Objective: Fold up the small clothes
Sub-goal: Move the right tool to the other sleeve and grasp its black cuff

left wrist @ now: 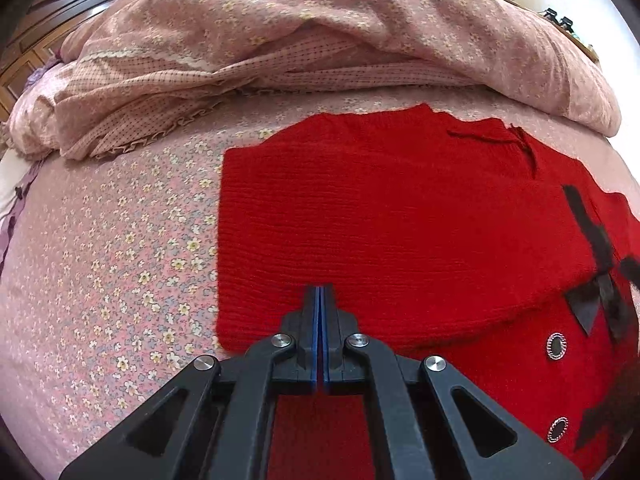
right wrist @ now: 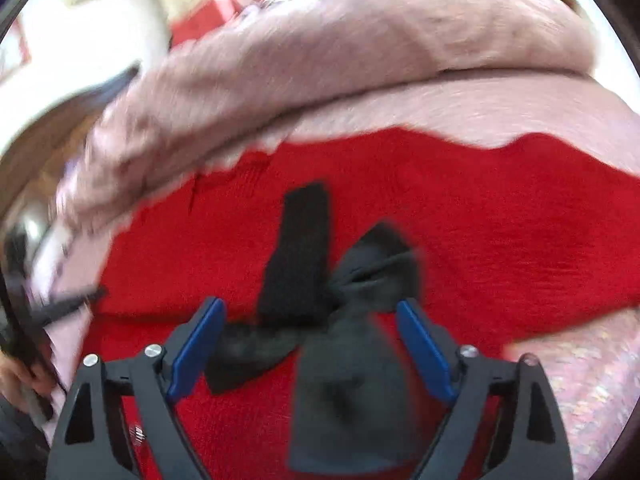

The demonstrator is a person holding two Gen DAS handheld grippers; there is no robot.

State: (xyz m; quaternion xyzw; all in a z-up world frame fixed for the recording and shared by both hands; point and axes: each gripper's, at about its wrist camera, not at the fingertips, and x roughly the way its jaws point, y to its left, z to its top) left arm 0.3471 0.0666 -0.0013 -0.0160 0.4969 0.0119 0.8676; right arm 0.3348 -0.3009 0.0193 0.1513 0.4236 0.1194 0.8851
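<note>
A small red knit garment (left wrist: 380,216) lies on the pink floral bed sheet (left wrist: 120,240), with its left part folded over the body. It has a black ribbon bow (left wrist: 600,272) and round silver-rimmed buttons (left wrist: 556,346) at the right. My left gripper (left wrist: 322,290) is shut, its tips over the folded red flap near its lower edge, nothing visibly pinched. In the blurred right wrist view, my right gripper (right wrist: 310,306) is open just above the black bow (right wrist: 340,292) on the red garment (right wrist: 500,232).
A rumpled pink floral duvet (left wrist: 320,20) lies heaped across the back of the bed, just beyond the garment. Dark wooden furniture (left wrist: 60,12) stands at the far left. The other gripper and a hand (right wrist: 24,344) show at the left edge of the right wrist view.
</note>
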